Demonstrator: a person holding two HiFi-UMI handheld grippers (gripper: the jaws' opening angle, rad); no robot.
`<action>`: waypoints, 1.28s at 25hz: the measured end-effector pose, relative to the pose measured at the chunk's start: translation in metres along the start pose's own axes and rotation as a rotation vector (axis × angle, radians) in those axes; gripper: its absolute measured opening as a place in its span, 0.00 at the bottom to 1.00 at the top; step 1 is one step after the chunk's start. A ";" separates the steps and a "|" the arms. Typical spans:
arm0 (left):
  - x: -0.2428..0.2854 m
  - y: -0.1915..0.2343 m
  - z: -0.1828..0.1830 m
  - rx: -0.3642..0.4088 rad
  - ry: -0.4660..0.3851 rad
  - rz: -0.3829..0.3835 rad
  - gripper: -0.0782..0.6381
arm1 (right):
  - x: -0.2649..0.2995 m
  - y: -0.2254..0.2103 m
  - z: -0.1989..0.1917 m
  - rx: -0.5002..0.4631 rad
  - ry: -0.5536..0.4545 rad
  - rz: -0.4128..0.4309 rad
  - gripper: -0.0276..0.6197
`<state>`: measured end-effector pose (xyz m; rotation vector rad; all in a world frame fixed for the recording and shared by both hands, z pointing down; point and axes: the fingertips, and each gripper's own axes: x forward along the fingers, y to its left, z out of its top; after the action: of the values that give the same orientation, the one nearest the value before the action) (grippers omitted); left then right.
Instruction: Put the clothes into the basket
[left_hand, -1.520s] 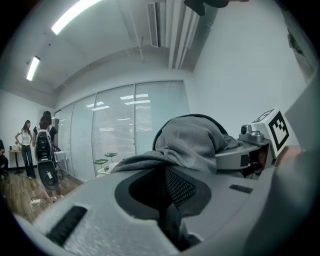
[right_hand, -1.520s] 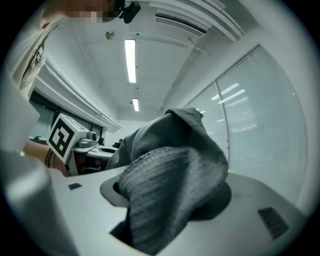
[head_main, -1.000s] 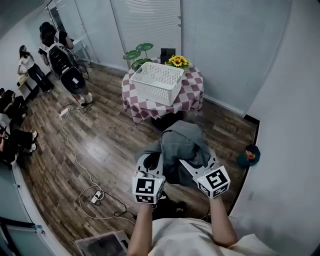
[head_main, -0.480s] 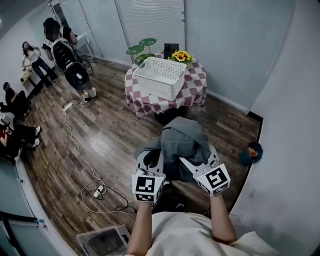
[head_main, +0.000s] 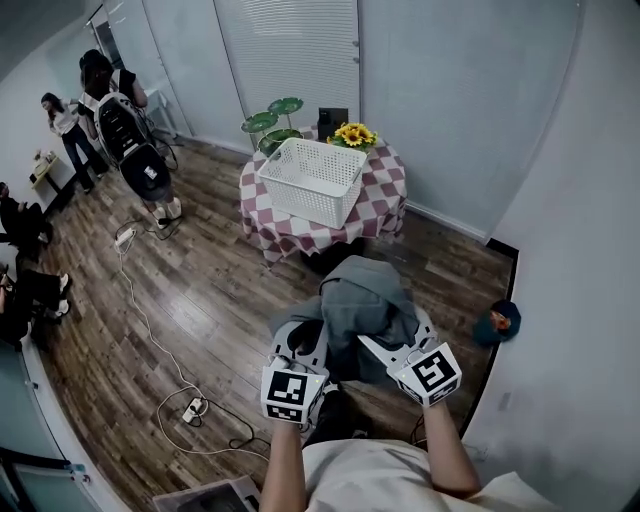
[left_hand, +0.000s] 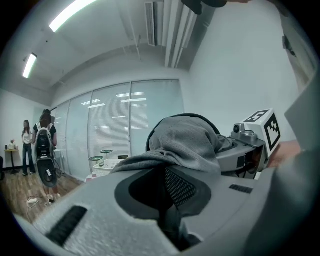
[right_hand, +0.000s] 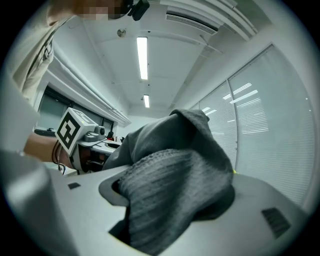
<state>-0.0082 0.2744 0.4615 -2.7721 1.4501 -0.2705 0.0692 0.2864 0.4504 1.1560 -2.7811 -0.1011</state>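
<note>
Fabric hangs between both claws: the grey garment (head_main: 365, 305), a thick knit top by the look of it, is bunched up in the air in front of the person. It is near in the scene and well apart from the white basket (head_main: 300, 195), which stands empty on the checked table (head_main: 385, 205) at the far side of the room. The left gripper (head_main: 303, 340) has its jaws closed on a fold at the garment's left edge, and its own view shows cloth drawn down into the gap between them. The right gripper (head_main: 393, 345) has its jaws partly closed around a thicker wad of ribbed knit at the right edge, which fills the gap. I judge the piece to be soft, limp and light, with no stiffness. It will likely sag between the two holds, and a loose sleeve or hem could catch on the basket's rim. It is neither fragile nor slippery. The knit gives the pads plenty to bite on, though a thin single fold might creep out under its own weight. The best hold is the kind taken here, a gathered bunch high on each side, so that the bulk hangs short. For the drop, both claws should be over the basket's open top before they let go.
</note>
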 end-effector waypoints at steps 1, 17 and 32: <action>0.004 0.002 0.004 0.007 -0.008 -0.013 0.17 | 0.003 -0.003 0.002 -0.004 0.002 0.000 0.48; 0.088 0.070 0.020 0.089 -0.022 -0.060 0.17 | 0.086 -0.070 0.004 -0.016 0.022 -0.030 0.48; 0.135 0.130 0.010 0.127 0.003 -0.098 0.17 | 0.158 -0.096 -0.004 0.002 0.055 -0.015 0.48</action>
<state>-0.0374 0.0889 0.4620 -2.7452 1.2517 -0.3546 0.0262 0.1065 0.4587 1.1629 -2.7258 -0.0673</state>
